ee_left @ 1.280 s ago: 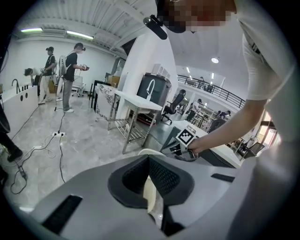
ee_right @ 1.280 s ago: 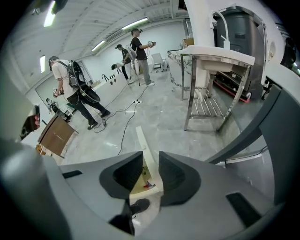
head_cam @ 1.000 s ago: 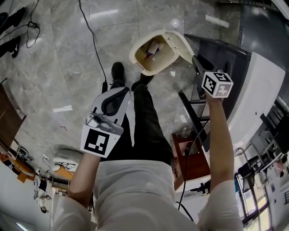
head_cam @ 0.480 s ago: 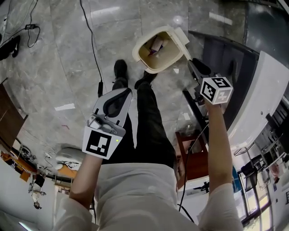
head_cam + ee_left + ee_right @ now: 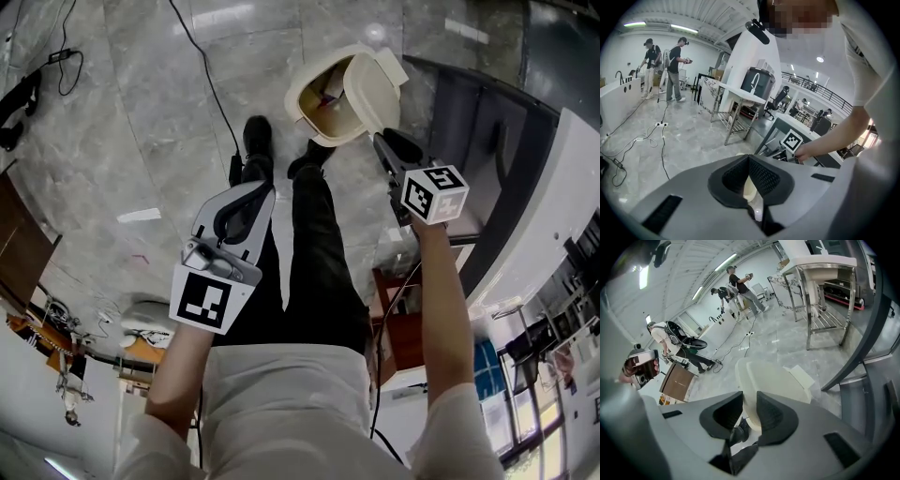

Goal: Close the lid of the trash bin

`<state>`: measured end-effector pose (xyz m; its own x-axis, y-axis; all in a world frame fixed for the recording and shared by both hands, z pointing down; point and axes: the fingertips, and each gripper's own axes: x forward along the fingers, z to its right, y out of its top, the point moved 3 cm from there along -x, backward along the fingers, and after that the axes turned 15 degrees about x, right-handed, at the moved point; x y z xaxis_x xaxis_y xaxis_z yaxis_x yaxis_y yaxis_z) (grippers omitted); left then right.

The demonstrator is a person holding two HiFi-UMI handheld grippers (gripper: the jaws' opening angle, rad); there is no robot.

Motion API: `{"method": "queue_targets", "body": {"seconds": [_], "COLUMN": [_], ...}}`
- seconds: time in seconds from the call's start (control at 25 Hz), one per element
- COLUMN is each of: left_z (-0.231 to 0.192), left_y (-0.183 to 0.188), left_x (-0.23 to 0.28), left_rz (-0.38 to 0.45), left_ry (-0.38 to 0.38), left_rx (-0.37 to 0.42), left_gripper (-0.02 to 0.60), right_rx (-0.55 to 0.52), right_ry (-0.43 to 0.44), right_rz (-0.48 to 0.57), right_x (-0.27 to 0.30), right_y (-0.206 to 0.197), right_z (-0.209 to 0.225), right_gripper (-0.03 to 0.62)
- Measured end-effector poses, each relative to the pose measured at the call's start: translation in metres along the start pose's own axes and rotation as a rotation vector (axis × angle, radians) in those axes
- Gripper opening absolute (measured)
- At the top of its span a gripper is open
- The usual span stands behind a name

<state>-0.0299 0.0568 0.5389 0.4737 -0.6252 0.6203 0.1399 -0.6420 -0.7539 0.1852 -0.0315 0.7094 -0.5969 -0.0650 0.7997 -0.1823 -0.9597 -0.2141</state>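
Note:
A cream trash bin (image 5: 319,108) stands on the marble floor just beyond the person's shoes. Its lid (image 5: 370,86) is tilted partway over the opening, and some rubbish shows inside. My right gripper (image 5: 381,141) reaches to the lid's near edge. In the right gripper view the lid (image 5: 774,378) fills the middle, and its edge sits between the jaws of the right gripper (image 5: 750,409), which is shut on it. My left gripper (image 5: 255,190) hangs over the person's leg, shut and holding nothing. In the left gripper view its jaws meet at the left gripper (image 5: 749,161).
A black cable (image 5: 202,66) runs across the floor left of the bin. A dark table frame (image 5: 469,122) and a white counter (image 5: 553,206) stand close on the right, with a wooden stool (image 5: 403,333) below. People (image 5: 675,68) stand far off by steel tables.
The lid has swung from lying open on the right to tilting over the bin's opening. My right gripper moved left and forward with it. The left gripper hardly moved.

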Motion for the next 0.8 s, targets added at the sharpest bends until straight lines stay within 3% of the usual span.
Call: {"method": "queue_targets", "body": {"seconds": [0.8], "left_z": [-0.02], "left_y": [-0.029], "left_x": [0.01], "left_rz": [-0.036], "left_ry": [-0.035], "left_rx": [0.005], "left_gripper": [0.005], "right_rx": [0.07], "right_ry": [-0.012], "right_rz": [-0.149], "right_x": [0.091], "right_y": [-0.079], "right_z": [-0.008], "right_gripper": [0.104]}}
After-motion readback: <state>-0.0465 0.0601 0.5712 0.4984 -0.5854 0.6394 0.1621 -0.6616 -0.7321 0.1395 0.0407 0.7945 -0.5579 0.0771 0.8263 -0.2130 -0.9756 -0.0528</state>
